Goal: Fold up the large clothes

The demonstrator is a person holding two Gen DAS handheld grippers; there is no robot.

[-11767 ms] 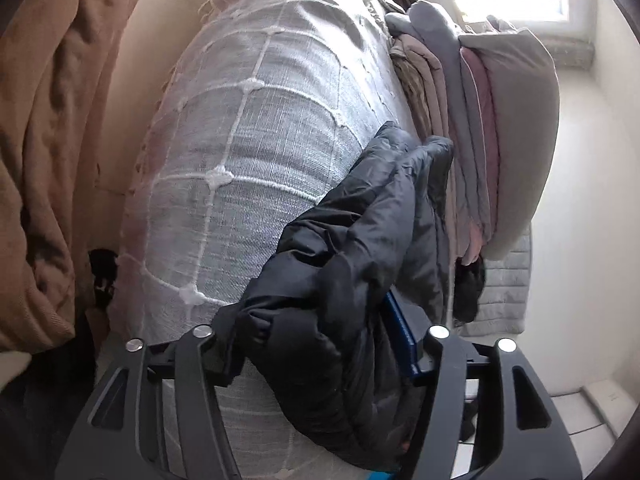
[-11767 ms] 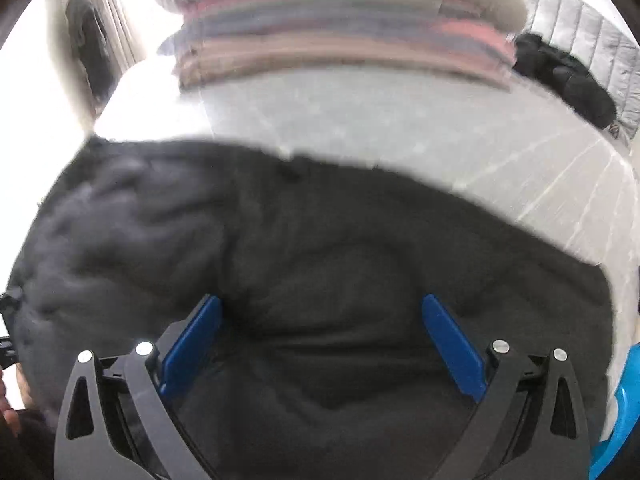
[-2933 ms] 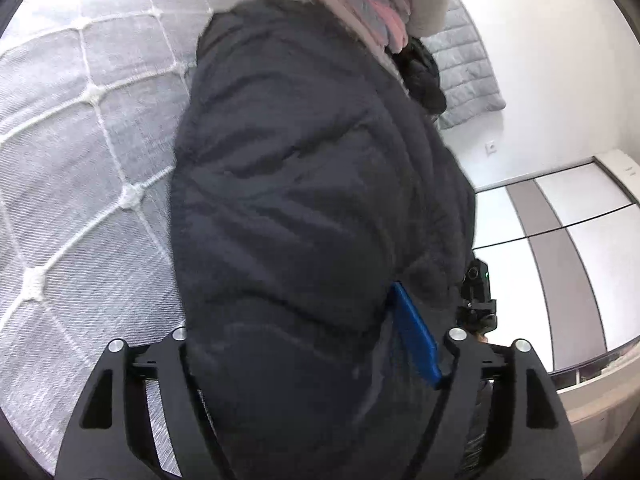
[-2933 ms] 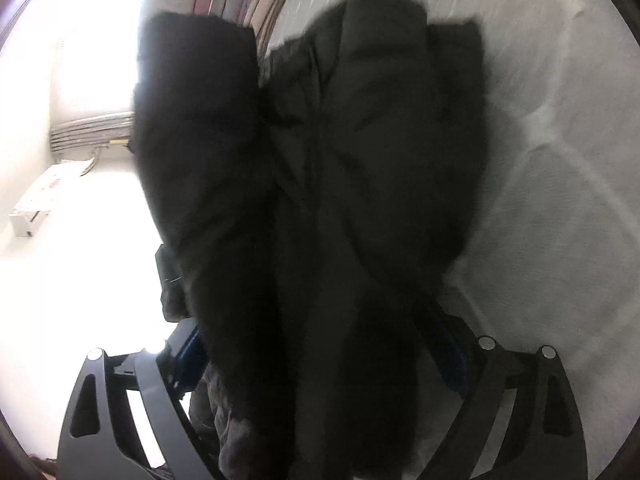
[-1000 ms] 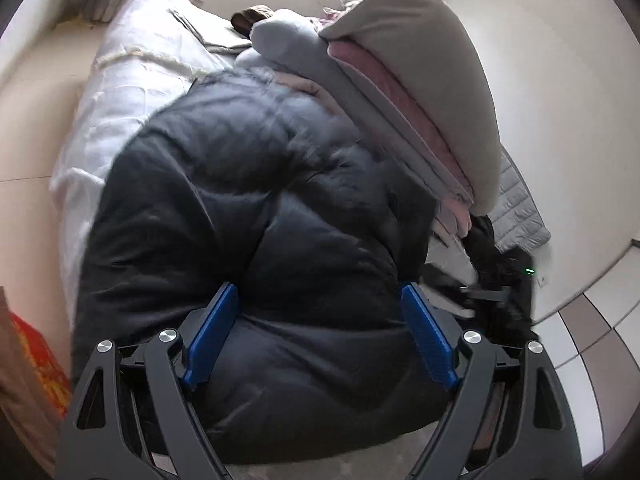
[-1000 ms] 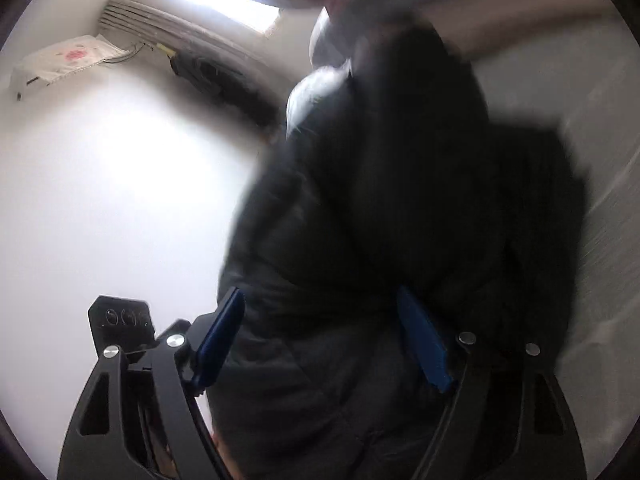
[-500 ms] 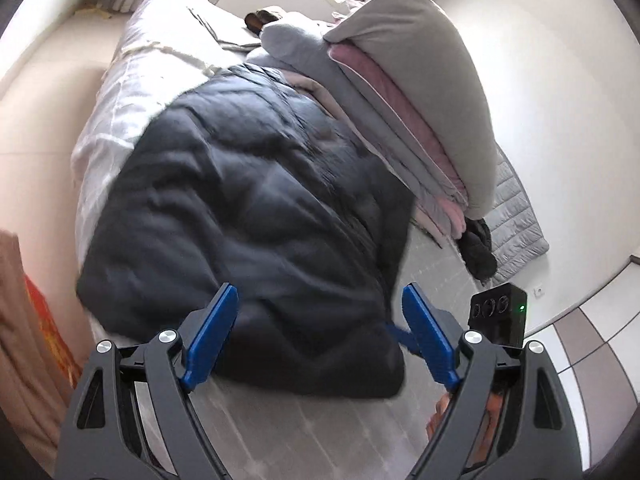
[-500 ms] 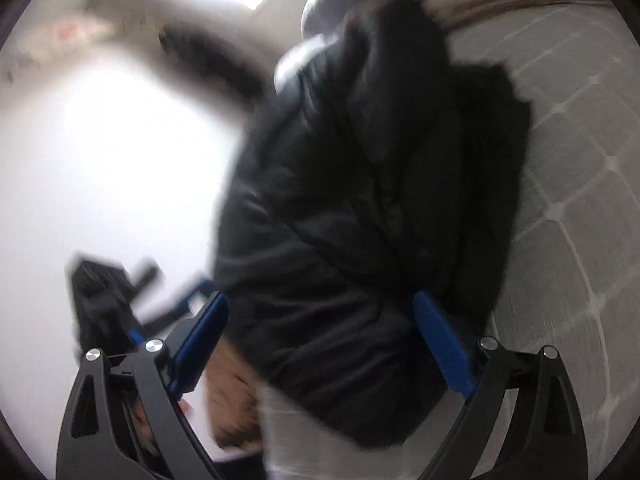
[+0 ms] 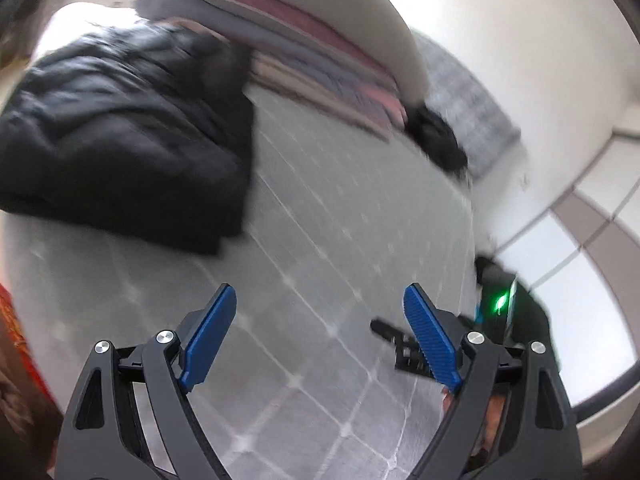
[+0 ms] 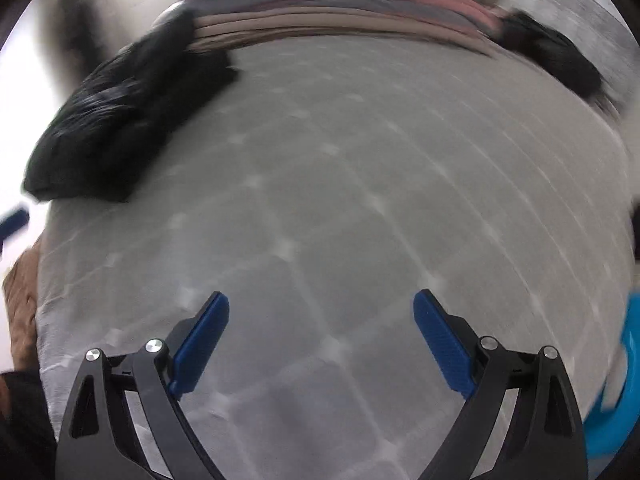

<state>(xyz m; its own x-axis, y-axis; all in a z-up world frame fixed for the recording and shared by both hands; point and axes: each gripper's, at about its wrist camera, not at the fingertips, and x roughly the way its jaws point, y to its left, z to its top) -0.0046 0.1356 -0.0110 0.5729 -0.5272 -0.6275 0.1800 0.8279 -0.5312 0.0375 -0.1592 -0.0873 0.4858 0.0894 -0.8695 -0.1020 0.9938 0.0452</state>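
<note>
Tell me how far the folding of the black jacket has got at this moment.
Done: the black jacket lies as a compact bundle on the grey bedspread, beside the stack of folded clothes. In hand: nothing; the left gripper and right gripper are open and empty over the bedspread. Left: possibly the small dark garment beside the stack.

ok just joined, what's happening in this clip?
A person with a handheld gripper in each hand is folding clothes on a bed. At this moment nothing is held: the left gripper and right gripper are both open and empty above the grey quilted bedspread. The black puffer jacket lies folded on the bed, off to the left of both views, next to a tall stack of folded clothes. Another small dark garment sits at the stack's other end.
</note>
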